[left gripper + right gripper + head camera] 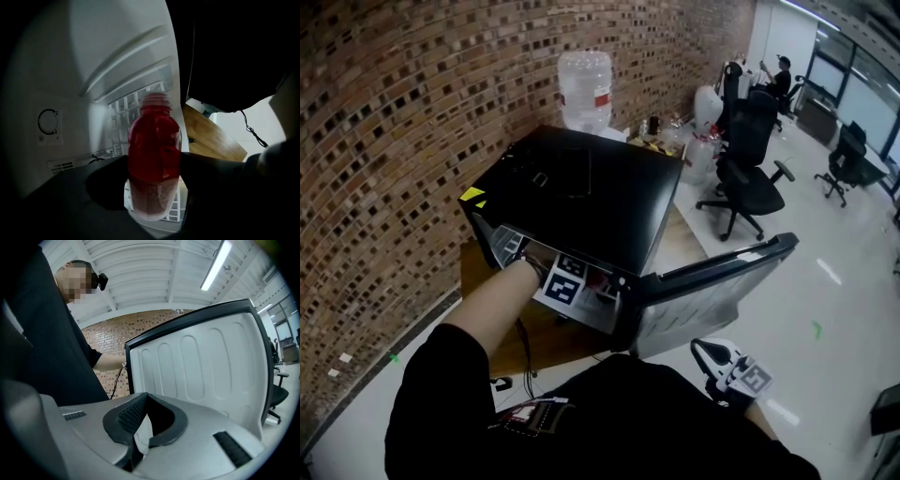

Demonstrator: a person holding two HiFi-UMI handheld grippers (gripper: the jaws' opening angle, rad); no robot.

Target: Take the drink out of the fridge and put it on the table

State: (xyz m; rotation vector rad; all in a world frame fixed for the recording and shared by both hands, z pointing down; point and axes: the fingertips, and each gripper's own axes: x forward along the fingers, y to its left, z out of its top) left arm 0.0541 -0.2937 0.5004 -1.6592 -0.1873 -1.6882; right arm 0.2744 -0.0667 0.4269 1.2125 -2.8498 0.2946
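A small black fridge (581, 197) stands on a wooden table (483, 272) with its door (712, 281) swung open to the right. My left gripper (565, 279) reaches into the fridge opening; its jaws are hidden in the head view. In the left gripper view a bottle of red drink (154, 140) with a pale cap stands upright between the dark jaws of my left gripper (152, 173), which press on both its sides. Behind it is the white fridge interior. My right gripper (722, 361) hangs low by the door, shut and empty (145, 397), facing the door's white inner panel (211, 366).
A brick wall (384, 141) runs along the left. A water-cooler bottle (585, 89) stands behind the fridge. Black office chairs (750, 159) and a seated person (780, 75) are at the back right on a light floor (825, 309).
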